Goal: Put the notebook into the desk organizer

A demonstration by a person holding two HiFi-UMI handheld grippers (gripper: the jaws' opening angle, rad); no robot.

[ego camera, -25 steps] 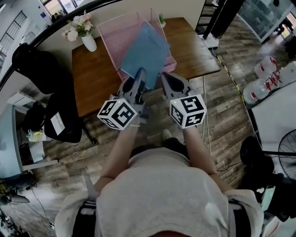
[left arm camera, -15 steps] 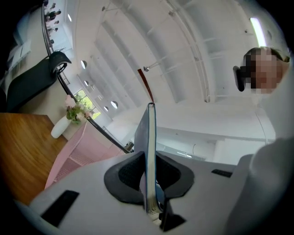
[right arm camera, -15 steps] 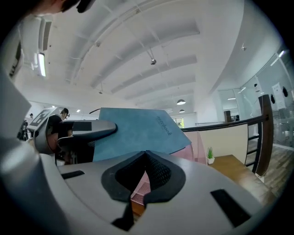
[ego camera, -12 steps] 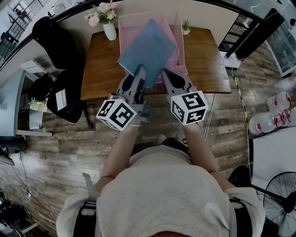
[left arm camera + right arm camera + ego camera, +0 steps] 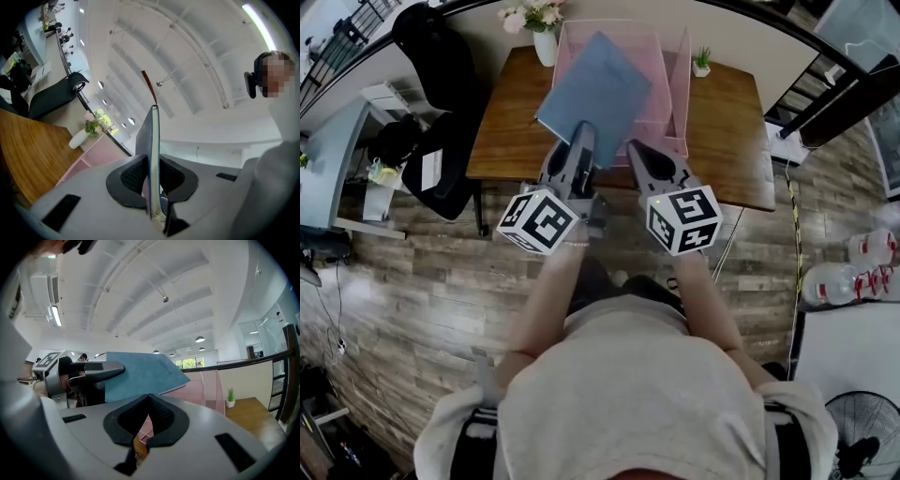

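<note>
My left claw (image 5: 581,141) is pinching the blue notebook (image 5: 592,89) by its near edge. The pads press on both covers. I hold it at the edge so the rest of the book sticks out free at 12 o'clock. I think that makes it easy to slide into a slot.

The notebook is up in the air over the pink desk organizer (image 5: 673,80), not in it yet. The organizer stands on the brown tabletop (image 5: 727,131), at 12 o'clock from my claws. In my left gripper view I see the book from its thin side, standing straight up between the pads. That should fit the tall pink walls.

My right claw (image 5: 642,159) is closed with nothing in it. It waits just beside the left one, at 3 o'clock. Maybe it is there to push or steady the book.

A vase of flowers (image 5: 546,37) sits at 11 o'clock and a small green plant (image 5: 701,61) at 1 o'clock.

The notebook hides much of the organizer, so I cannot count its slots or pick one. I also cannot tell if the far edge of the book touches the pink wall. A thin red ribbon (image 5: 149,86) pokes out past the book's far edge.
</note>
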